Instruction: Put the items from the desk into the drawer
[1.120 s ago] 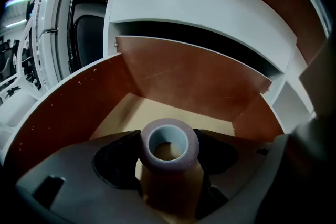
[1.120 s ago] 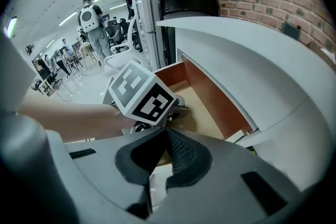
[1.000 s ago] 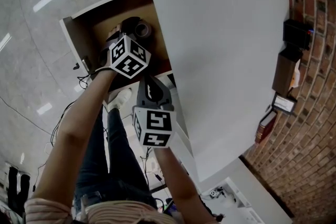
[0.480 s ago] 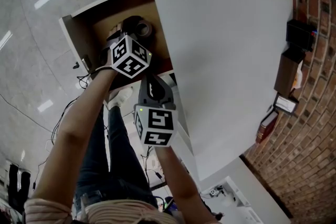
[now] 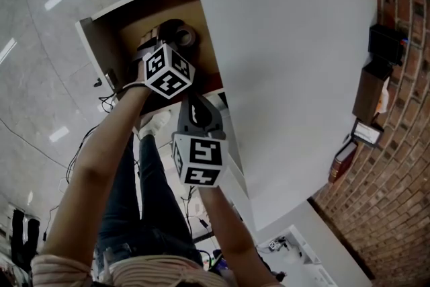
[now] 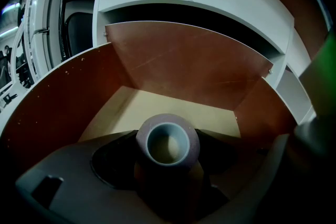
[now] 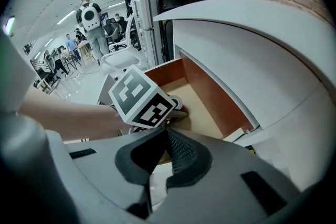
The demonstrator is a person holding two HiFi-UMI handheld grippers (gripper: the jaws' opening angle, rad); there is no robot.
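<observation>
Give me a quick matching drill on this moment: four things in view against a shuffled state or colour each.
Things:
1. left gripper
2. right gripper
3. drawer
4. desk top

States or colours:
A. white
B. pulled open, brown inside
C. shut on the cup
D. jaws together, nothing held

Pairs: 1-C, 2-D, 3-B, 4-A

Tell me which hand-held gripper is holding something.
The left hand-held gripper, shut on a purple-grey cup at the open drawer; the right hand-held gripper has its jaws together, empty.
</observation>
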